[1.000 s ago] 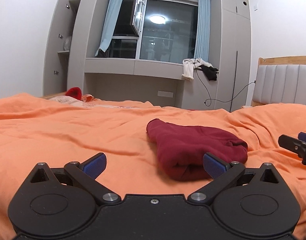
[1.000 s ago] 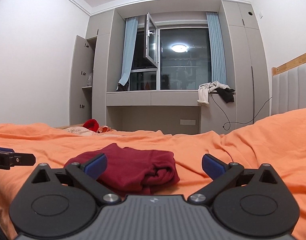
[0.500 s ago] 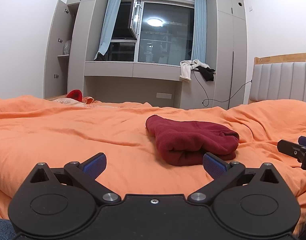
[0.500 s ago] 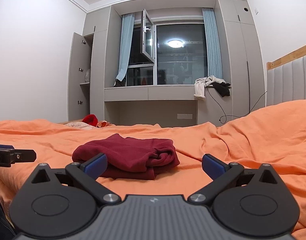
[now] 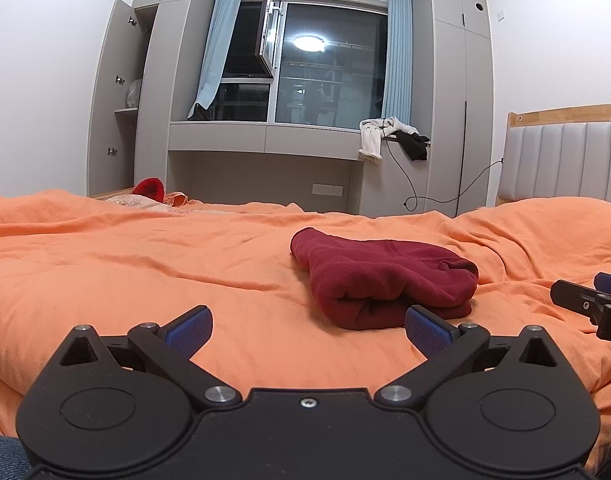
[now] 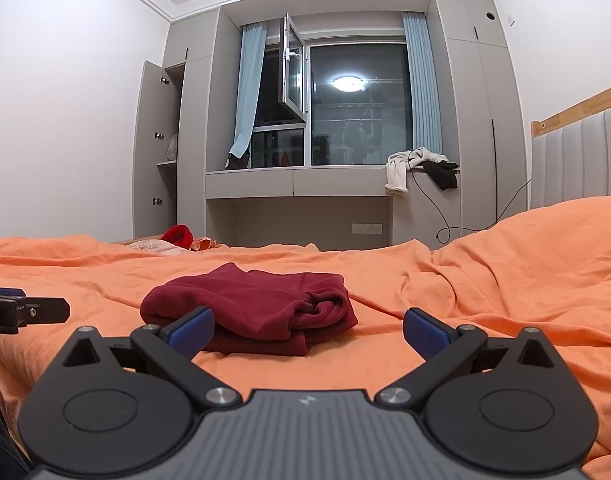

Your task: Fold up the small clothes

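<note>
Left gripper (image 5: pixel 307 326): fingers spread wide, nothing between the blue pads (image 5: pixel 189 326). It hangs low over the near part of the orange duvet (image 5: pixel 145 272) without touching the cloth that can be seen.

Right gripper (image 6: pixel 308 330): fingers likewise spread wide and empty, blue pads (image 6: pixel 425 334) clear of any fabric. In the left wrist view one of its fingers shows at the far right edge, well beyond the left gripper's right finger.

Task item: a dark red garment (image 5: pixel 381 276), folded into a compact bundle, lies flat on the duvet. In the left wrist view it sits ahead of the fingers and toward the right finger, whose pad overlaps the bundle's near edge in the picture; contact cannot be confirmed. In the right wrist view the same garment (image 6: pixel 257 306) lies ahead of and toward the left finger, with its gathered open edges facing the gap between the fingers. It therefore lies between the two grippers, held by neither.

Surroundings: a padded headboard (image 5: pixel 565 160) with a wooden top rail stands beyond the right fingers. Ahead, past the bed, a window (image 6: pixel 357 104) with one sash swung open, pale blue curtains (image 6: pixel 247 92), and a grey wardrobe (image 6: pixel 157 148) with an open door. White and black clothes (image 6: pixel 419 168) hang over the window ledge. A bright red item (image 6: pixel 179 235) lies at the far edge of the bed, beyond the left fingers.
</note>
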{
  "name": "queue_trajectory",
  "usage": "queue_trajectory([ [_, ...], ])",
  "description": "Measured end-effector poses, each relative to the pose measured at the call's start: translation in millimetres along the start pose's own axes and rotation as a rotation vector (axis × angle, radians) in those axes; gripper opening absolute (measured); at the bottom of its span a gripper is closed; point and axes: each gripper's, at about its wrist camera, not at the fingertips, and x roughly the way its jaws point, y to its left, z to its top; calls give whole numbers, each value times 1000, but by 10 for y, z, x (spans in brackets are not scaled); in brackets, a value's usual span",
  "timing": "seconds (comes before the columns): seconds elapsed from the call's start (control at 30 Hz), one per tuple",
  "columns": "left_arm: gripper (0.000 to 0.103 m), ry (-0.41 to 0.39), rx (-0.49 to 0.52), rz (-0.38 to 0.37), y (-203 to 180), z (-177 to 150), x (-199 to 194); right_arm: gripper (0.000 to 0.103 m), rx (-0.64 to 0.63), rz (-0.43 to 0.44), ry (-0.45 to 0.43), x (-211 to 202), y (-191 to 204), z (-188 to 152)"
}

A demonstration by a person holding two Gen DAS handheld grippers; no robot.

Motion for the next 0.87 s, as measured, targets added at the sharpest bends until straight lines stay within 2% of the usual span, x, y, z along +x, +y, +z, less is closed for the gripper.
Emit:
queue_trajectory([
  [0.4, 102, 46, 4, -20, -37, -28, 63, 103, -3, 0, 1, -3, 6, -4],
  [0.87, 102, 49, 15, -39, -72, -47, 84, 103, -5, 0, 2, -4, 11, -10],
])
